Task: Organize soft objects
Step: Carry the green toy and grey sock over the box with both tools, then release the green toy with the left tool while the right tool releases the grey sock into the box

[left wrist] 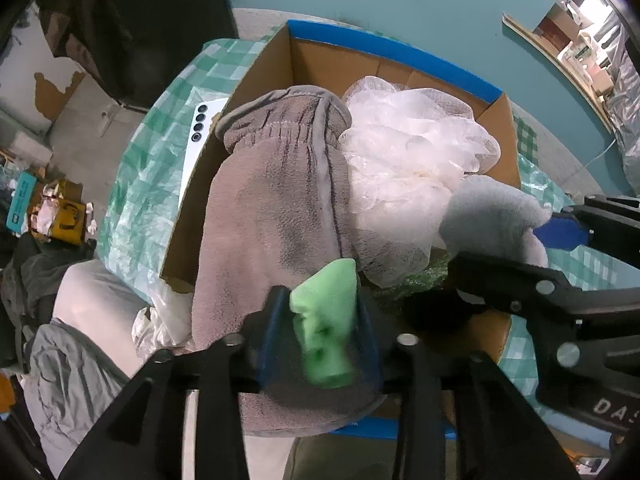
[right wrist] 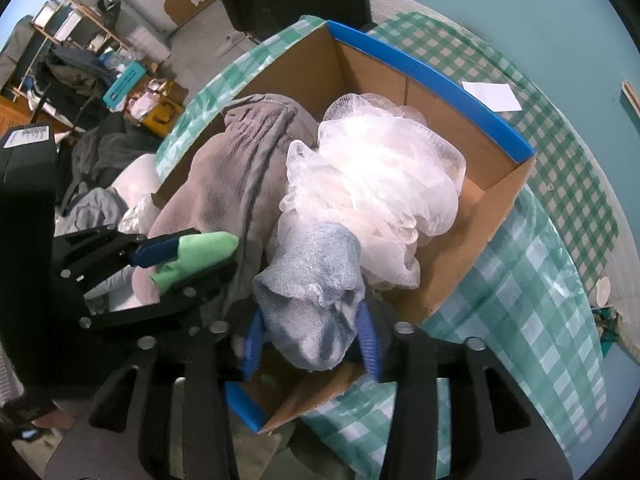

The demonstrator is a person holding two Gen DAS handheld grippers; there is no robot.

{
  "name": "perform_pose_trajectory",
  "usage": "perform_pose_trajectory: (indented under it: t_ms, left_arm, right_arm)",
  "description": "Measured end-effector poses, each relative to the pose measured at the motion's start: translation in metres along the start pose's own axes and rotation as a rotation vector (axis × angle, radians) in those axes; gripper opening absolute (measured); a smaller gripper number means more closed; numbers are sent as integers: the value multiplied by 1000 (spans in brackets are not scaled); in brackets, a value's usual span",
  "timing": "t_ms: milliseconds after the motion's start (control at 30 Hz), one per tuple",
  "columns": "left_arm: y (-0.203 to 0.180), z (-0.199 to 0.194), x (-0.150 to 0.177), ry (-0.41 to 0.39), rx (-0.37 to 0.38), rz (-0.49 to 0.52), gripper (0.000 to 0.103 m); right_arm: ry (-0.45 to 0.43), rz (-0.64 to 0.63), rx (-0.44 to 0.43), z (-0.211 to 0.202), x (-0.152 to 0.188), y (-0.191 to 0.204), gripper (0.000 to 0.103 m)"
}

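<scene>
A cardboard box [left wrist: 256, 76] with blue-taped rims [right wrist: 436, 76] stands on a green checked tablecloth. In it lie a grey fleece cloth [left wrist: 272, 200] [right wrist: 224, 184] and a white mesh bath pouf [left wrist: 408, 152] [right wrist: 380, 176]. My left gripper [left wrist: 320, 320] [right wrist: 180, 256] is shut on a green foam piece [left wrist: 324, 328] [right wrist: 200, 252] above the grey cloth at the box's near edge. My right gripper [right wrist: 312, 336] [left wrist: 548, 240] is shut on a pale blue-grey sock [right wrist: 316, 300] [left wrist: 492, 216] over the near part of the box, beside the pouf.
A white phone [left wrist: 192, 148] lies on the tablecloth [right wrist: 532, 280] left of the box. A white paper [right wrist: 492, 96] lies beyond the box. Clothes, bags and boxes [left wrist: 60, 216] clutter the floor to the left. A teal wall [left wrist: 400, 0] is behind.
</scene>
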State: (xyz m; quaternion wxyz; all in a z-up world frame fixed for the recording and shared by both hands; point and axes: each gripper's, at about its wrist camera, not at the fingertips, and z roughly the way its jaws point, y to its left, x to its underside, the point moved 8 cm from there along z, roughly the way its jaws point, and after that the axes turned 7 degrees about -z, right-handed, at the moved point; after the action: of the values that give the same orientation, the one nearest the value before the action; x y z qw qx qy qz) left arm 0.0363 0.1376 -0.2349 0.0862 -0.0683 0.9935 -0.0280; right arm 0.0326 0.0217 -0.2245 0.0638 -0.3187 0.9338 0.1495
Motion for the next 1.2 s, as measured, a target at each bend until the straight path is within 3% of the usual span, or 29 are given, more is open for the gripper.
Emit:
perform_pose_trajectory:
  t_ms: [100,267,800,1200]
  left_arm:
    - [3,-3,-2,-19,-10,-9,68]
    - [6,-9,-2,-27,15,-17,68]
    - [-12,-39,9,-77,22,-14,73]
    - [-36,-44,37,-63,14,10,74]
  right_arm:
    - [-6,-11,9,-5,-2,0,60]
    - [-43,-15,5,-23,-5,-2,68]
    - [-97,39,28,-63,17,-37,69]
    - [-50,100,50,-49,62,-76,71]
